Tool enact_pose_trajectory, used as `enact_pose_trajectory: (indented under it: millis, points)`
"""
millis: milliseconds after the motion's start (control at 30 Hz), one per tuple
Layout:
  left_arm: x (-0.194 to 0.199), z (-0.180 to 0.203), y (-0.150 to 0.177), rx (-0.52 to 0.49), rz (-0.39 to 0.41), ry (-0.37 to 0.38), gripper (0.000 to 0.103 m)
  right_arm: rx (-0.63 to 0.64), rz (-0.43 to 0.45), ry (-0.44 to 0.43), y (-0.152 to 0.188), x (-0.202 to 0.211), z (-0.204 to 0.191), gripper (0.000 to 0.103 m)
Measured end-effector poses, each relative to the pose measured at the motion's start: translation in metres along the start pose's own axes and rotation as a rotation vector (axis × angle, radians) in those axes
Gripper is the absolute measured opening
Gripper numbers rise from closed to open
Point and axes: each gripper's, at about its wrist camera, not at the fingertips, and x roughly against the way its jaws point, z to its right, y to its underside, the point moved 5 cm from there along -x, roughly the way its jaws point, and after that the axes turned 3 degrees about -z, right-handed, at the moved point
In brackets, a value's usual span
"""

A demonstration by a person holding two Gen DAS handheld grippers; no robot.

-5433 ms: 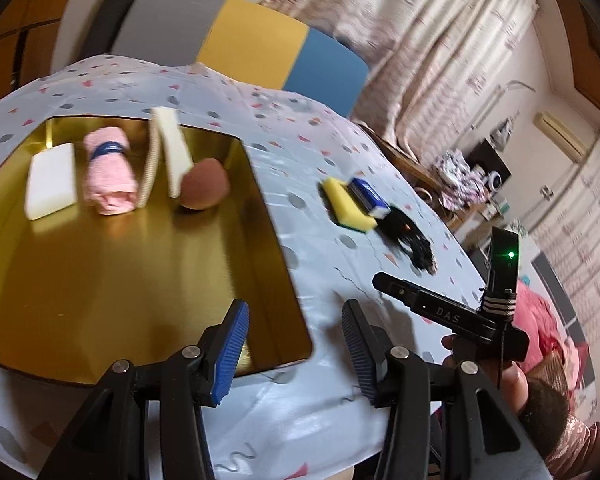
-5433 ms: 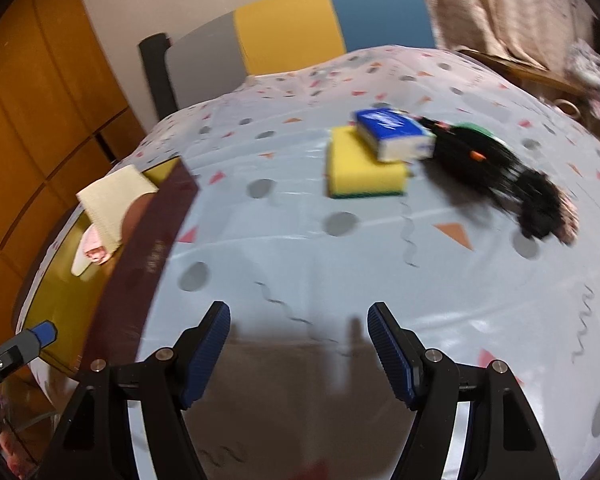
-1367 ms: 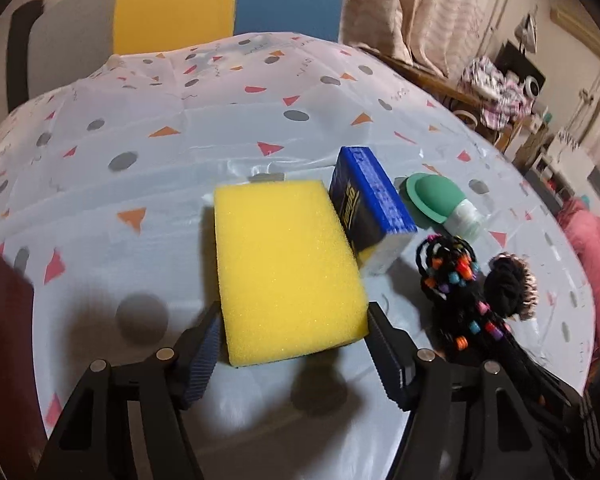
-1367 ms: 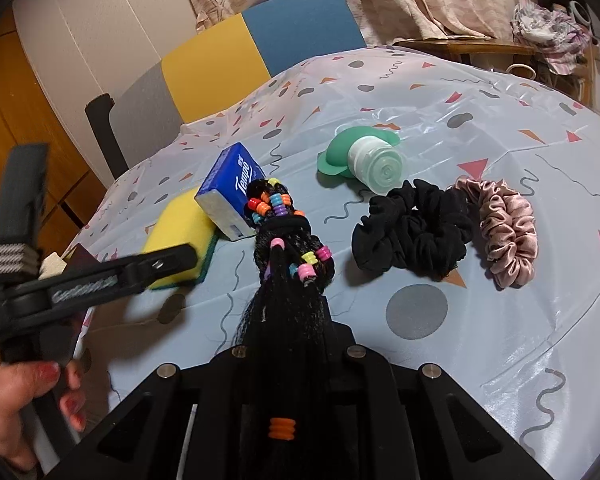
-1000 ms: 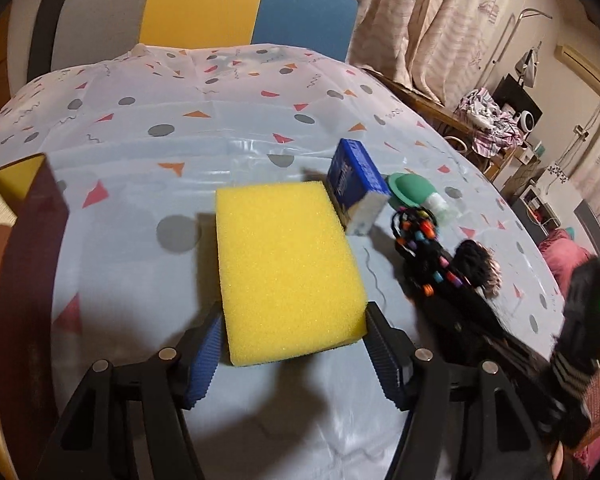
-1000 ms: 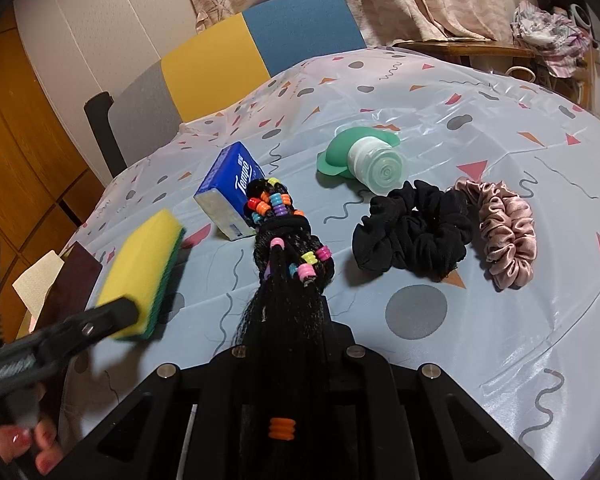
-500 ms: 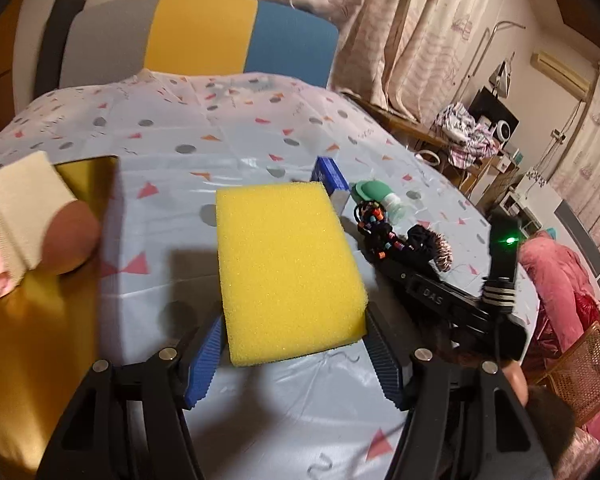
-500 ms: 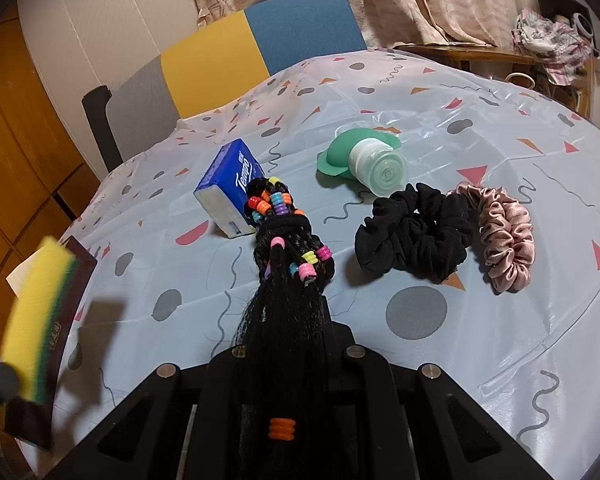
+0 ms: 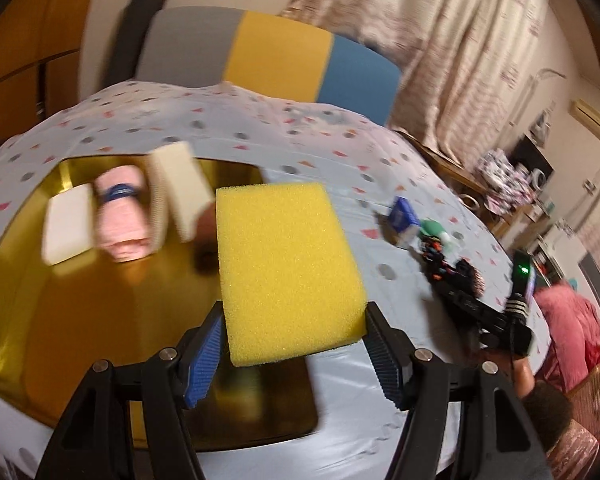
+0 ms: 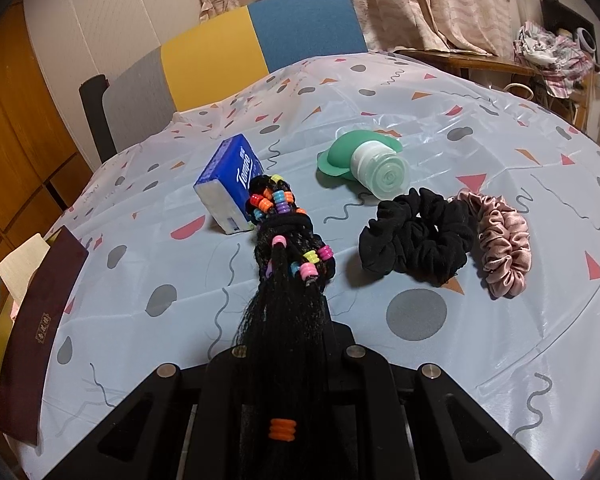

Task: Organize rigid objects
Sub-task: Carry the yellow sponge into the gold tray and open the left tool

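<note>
Carrying step: my left gripper clamps the yellow sponge between its blue pads, jaws wide, above the near right part of the gold tray. Next I should probably lower it onto bare tray floor, clear of the pink roll and white blocks. The sponge looks porous, rectangular, undeformed. My right gripper, jaws nearly closed, pinches the black beaded hairpiece.

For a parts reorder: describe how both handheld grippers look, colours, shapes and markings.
The left gripper has black angular arms with silver screws and blue ribbed pads on its fingers. The right gripper is the same black frame with silver screws; from the left wrist camera its handle shows a green light, white-striped band and pale lettering, unreadable.
</note>
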Motion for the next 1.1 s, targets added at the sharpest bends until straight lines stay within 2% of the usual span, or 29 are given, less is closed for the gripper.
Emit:
enact_pose_trajectory:
  millis: [133, 400, 500, 567, 667, 733, 800, 933, 1000, 1100]
  points:
    - [0.008, -0.038, 0.005, 0.061, -0.01, -0.062, 0.067, 0.009, -0.001, 0.012, 0.0, 0.0, -0.001, 0.013]
    - [0.007, -0.107, 0.016, 0.148, -0.115, -0.17, 0.068, 0.043, -0.004, 0.047, 0.0, 0.0, -0.007, 0.015]
    - [0.005, -0.13, 0.015, 0.177, -0.13, -0.205, 0.068, 0.054, -0.007, 0.06, 0.001, 0.001, -0.009, 0.015]
    - [0.001, -0.14, 0.015, 0.175, -0.157, -0.213, 0.07, 0.061, -0.008, 0.069, 0.001, 0.001, -0.01, 0.015]
    - [-0.002, -0.152, 0.015, 0.155, -0.185, -0.284, 0.071, 0.07, -0.01, 0.081, 0.001, 0.0, -0.011, 0.015]
    - [0.004, -0.157, 0.014, 0.15, -0.166, -0.323, 0.072, 0.074, -0.011, 0.086, 0.001, 0.0, -0.012, 0.015]
    - [0.011, -0.159, 0.013, 0.145, -0.149, -0.361, 0.077, 0.077, -0.011, 0.091, 0.002, 0.0, -0.012, 0.015]
    - [0.023, -0.156, 0.012, 0.126, -0.107, -0.389, 0.077, 0.079, -0.012, 0.089, 0.001, 0.0, -0.013, 0.015]
    - [0.03, -0.155, 0.013, 0.124, -0.087, -0.387, 0.077, 0.079, -0.017, 0.083, -0.001, 0.002, -0.013, 0.015]
    - [0.038, -0.148, 0.011, 0.139, -0.046, -0.344, 0.077, 0.075, -0.012, 0.07, -0.001, 0.009, -0.017, 0.015]
